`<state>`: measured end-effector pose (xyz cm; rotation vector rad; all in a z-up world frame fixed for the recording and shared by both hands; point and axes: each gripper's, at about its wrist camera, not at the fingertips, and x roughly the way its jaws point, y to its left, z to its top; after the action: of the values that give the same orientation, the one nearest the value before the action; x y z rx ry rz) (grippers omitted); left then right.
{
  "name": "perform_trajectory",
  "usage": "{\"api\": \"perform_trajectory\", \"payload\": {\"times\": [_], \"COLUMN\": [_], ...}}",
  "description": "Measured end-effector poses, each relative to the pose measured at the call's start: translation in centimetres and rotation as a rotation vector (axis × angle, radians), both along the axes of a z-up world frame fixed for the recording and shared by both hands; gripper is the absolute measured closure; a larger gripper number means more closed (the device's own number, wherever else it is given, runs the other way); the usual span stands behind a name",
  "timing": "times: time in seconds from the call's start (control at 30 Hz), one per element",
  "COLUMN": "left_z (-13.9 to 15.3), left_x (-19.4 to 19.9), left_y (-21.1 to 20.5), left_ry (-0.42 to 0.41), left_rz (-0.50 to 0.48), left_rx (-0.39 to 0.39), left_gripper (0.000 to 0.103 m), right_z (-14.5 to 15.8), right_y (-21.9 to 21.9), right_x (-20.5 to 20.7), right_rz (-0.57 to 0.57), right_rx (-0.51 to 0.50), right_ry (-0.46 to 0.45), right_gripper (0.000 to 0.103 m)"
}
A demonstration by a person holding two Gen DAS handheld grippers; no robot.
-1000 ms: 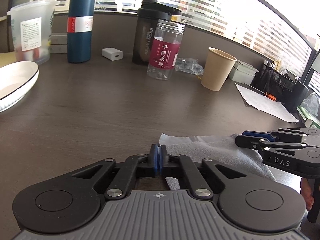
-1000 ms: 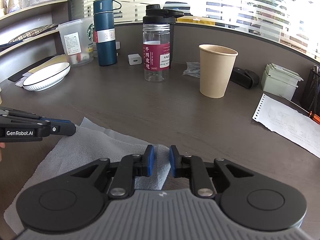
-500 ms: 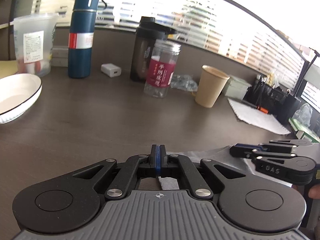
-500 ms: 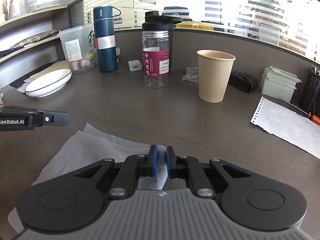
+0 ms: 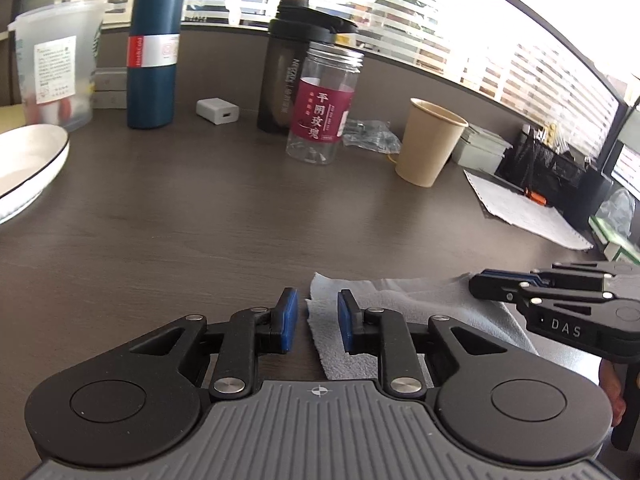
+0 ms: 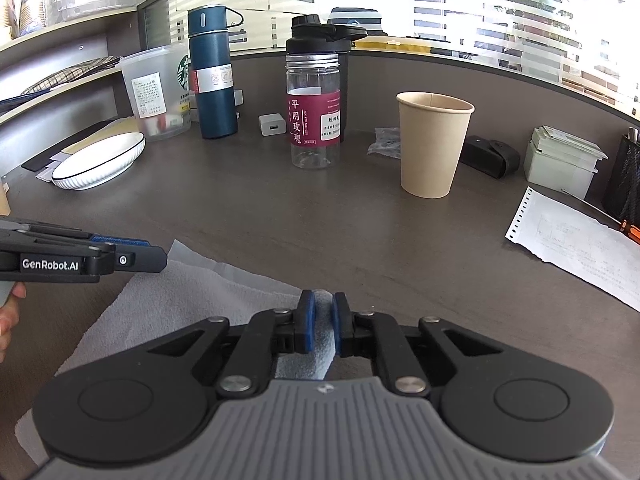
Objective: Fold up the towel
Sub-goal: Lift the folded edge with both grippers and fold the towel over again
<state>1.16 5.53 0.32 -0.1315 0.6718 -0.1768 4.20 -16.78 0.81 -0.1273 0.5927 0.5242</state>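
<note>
Left gripper (image 5: 313, 319) is sitting with its blue pads apart, having just been opening; the corner of the pale grey terry towel (image 5: 404, 304) is lying between the pads but neither pad is pressing on it. Right gripper (image 6: 323, 322) is pinching a raised fold at the towel's (image 6: 192, 300) other far corner, its blue pads nearly together with cloth squeezed between them. I'm holding both grippers angled down toward the dark wood-grain counter (image 6: 320, 220). The towel is lying flat on the near part of the counter, spread between my two grippers, with a thinner white layer poking out along its far edge. Farther back on the counter are standing a tan paper cup (image 6: 434, 144), a clear plastic jar with a maroon label (image 6: 314, 116), a tall dark blue flask (image 6: 212, 76) and a black shaker bottle (image 5: 290, 76). A white oval dish with a dark rim (image 6: 100, 160) is sitting off to the left, a perforated paper sheet (image 6: 580, 244) to the right.
</note>
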Motion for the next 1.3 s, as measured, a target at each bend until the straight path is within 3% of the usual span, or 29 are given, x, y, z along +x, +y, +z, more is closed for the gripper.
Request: {"api": "perform_trajectory", "payload": {"times": [0.27,0.83,1.1,1.3], "left_z": [-0.2,2.1,2.9,2.3], "left_x": [-0.1,-1.8,-0.7,1.1], "left_y": [-0.2,0.2,-0.6,-1.1], "left_ry": [-0.008,-0.098,-0.116,-0.092], "left_rz": [-0.002,-0.041,-0.066,-0.076], "left_rx": [0.015,-0.034,0.002,0.025], "left_gripper": [0.102,0.103,0.103,0.103], "right_z": [-0.1,0.1,0.8,0.4], "right_y": [0.0,-0.2,-1.0,-1.5], "right_x": [0.0,-0.1,-0.3,0.4], "right_rz": [0.001,0.000,-0.028,-0.075], "right_rx": [-0.001,0.012,0.059,0.069], "right_ry": [0.004,-0.005,-0.024,0.012], "right_gripper": [0.092,0.092,0.092,0.092]}}
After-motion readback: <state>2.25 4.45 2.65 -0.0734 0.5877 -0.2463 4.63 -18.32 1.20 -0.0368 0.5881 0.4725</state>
